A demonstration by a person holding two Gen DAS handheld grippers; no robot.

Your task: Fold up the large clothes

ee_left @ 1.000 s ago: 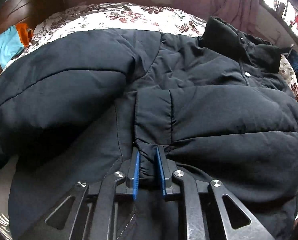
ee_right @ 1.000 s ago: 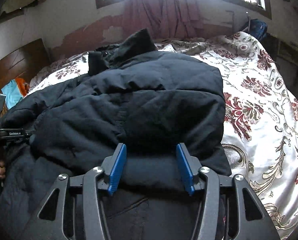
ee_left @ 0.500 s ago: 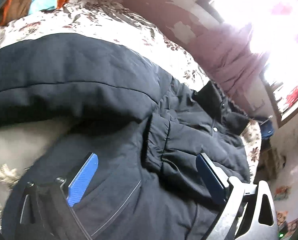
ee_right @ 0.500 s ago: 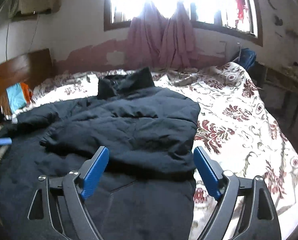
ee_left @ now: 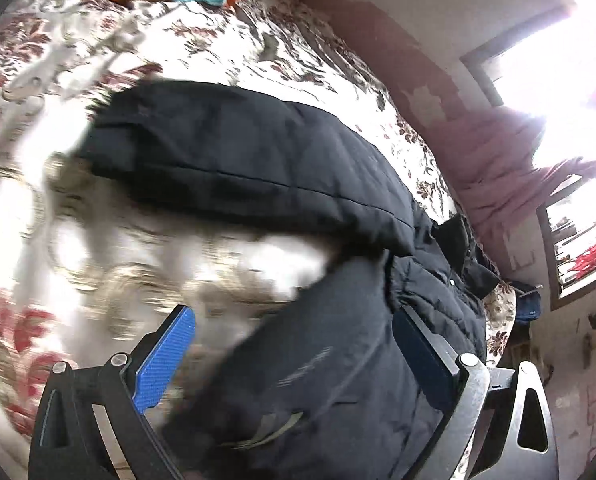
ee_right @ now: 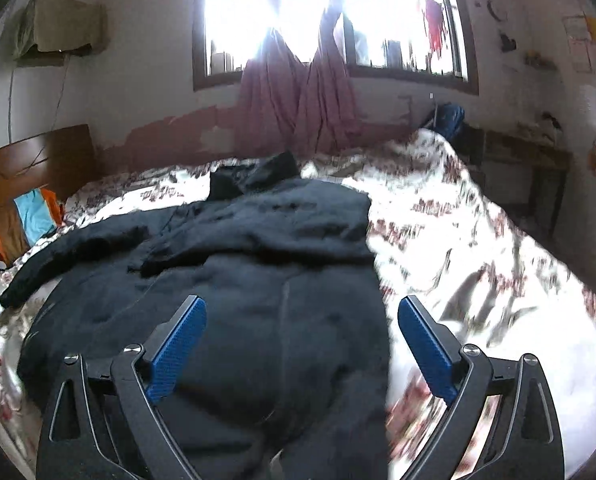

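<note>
A large black padded jacket (ee_right: 233, 264) lies spread on a flowered bedspread (ee_right: 478, 248), collar toward the window, both sleeves folded in over the body. My right gripper (ee_right: 302, 324) hovers above the jacket's lower hem, its jaws still opening with nothing pinched between the blue pads (ee_right: 177, 344). In the left wrist view the jacket (ee_left: 257, 168) shows one sleeve stretched out over the bedspread (ee_left: 97, 240). My left gripper (ee_left: 298, 344) is tilted over the jacket's lower edge, wide open, and holds nothing.
A wooden headboard (ee_right: 29, 164) with orange and blue cloth (ee_right: 33, 216) stands at the left. Pink curtains (ee_right: 298, 96) hang under a bright window. A dark table (ee_right: 526, 160) stands by the bed's far right corner.
Both grippers let go of the folded sleeve cuffs, opened wide and pulled back and up from the jacket. The left one also rolled sideways and swung toward the jacket's edge.
</note>
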